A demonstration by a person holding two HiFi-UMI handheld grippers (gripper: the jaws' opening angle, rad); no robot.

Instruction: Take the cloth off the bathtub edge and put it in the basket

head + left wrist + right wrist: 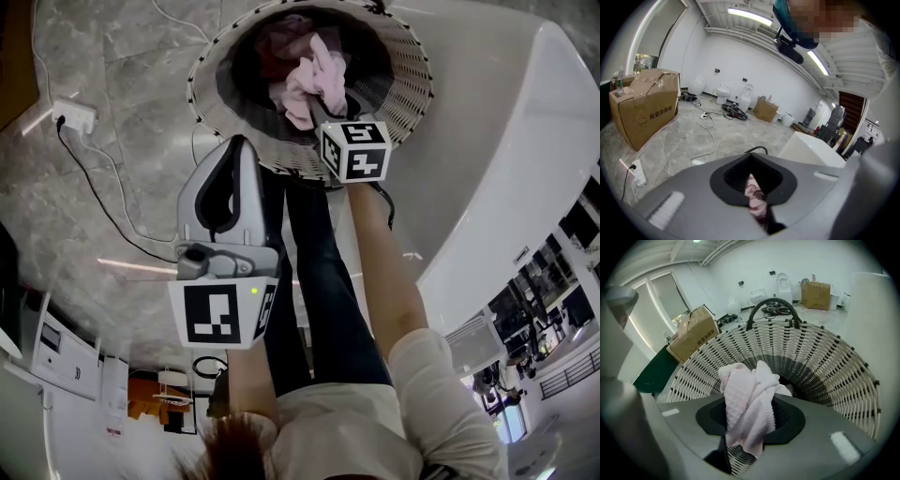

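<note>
Your right claw (322, 105) is clamped on the pale pink waffle-textured cloth (314, 77), which bunches out beyond the jaw tips in loose folds. The right gripper view shows that cloth (746, 401) filling the gap between the jaws, with the round white woven basket with a dark lining (825, 366) spread wide behind it. From your head camera the cloth hangs within the basket's (412, 89) mouth, over a dusky red garment (281, 47) that already lies inside. Whether the cloth touches that garment cannot be told. The cloth is well clear of the white bathtub (506, 159), whose smooth edge runs down the right side just beside the basket. Your left claw (242, 141) hovers just outside the near rim of the basket, its jaws drawn together with nothing gripped. In the left gripper view only a thin slit shows between them, and a sliver of pink appears through it. On the grey marble floor (122, 178) to the left lies a white power strip (75, 114) with a black cable trailing from it. A brown cardboard box (696, 331) stands farther off beyond the basket.
</note>
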